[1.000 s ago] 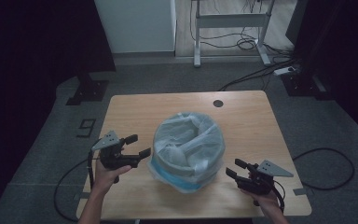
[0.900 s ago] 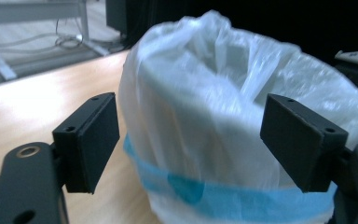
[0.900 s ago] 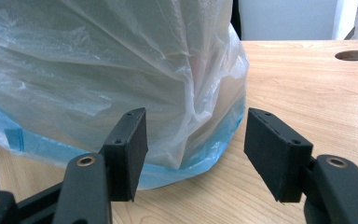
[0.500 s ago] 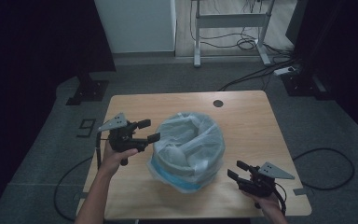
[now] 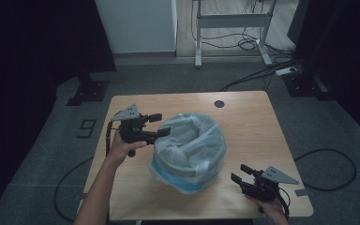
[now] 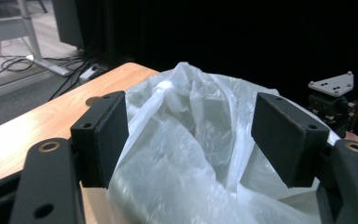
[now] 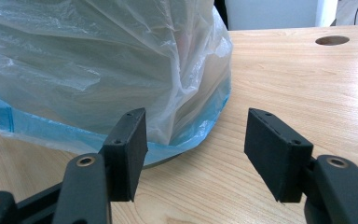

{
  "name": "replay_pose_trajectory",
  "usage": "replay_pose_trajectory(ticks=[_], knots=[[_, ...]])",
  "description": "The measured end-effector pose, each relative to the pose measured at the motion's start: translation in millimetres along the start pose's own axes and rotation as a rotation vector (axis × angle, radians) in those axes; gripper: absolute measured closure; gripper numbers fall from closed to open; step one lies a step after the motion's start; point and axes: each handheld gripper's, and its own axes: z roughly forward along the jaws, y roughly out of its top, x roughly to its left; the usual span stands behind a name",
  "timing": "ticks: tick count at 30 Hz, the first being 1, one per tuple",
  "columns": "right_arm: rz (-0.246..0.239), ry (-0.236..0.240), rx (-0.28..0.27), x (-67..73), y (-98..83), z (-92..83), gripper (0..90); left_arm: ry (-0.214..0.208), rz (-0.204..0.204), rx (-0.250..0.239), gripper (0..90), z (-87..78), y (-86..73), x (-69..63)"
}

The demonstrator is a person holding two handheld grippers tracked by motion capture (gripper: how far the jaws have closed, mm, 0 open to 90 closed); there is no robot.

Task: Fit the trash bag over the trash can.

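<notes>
The bin, lined with a thin clear bag, stands mid-table. The left gripper, at the bin's 9 o'clock, has its jaws apart and just closing around a raised fold of bag; better to pinch only film, above the rim. The right gripper, at 4 o'clock, waits with jaws apart, holding nothing. The left gripper view shows the fold between its pads; the right gripper view shows the blue hem low on the bin
</notes>
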Motion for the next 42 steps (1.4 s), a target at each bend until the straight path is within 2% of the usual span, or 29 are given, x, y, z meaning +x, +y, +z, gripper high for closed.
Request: replay_pose_trajectory(ticks=[10, 21, 23, 28, 37, 40, 42], knots=[[-0.009, 0.003, 0.016, 0.6, -1.3, 4.7, 38.3, -0.072, 0.027, 0.057, 28.4, 31.1, 23.0, 6.2], [-0.009, -0.005, 0.017, -0.5, -2.0, 2.9, 38.3, -0.172, 0.035, 0.130, 29.5, 67.4, 35.9, 13.4], [-0.007, -0.004, 0.019, -0.2, -2.1, 3.8, 38.2, -0.172, 0.031, 0.143, 30.4, 73.0, 36.7, 15.4], [-0.006, -0.001, 0.019, -0.2, -2.0, 4.5, 38.2, -0.174, 0.046, 0.226, 31.4, 83.4, 41.4, 19.0], [0.001, 0.000, 0.020, -0.5, -2.8, 4.6, 38.1, -0.186, 0.050, 0.256, 31.4, 99.1, 54.9, 17.7], [-0.002, 0.004, 0.022, 0.9, -3.3, 4.9, 38.1, -0.177, 0.049, 0.300, 31.4, 108.6, 54.1, 15.7], [-0.004, 0.007, 0.026, 1.9, -3.3, 5.4, 38.1, -0.155, 0.055, 0.339, 31.2, 116.6, 51.4, 14.8]])
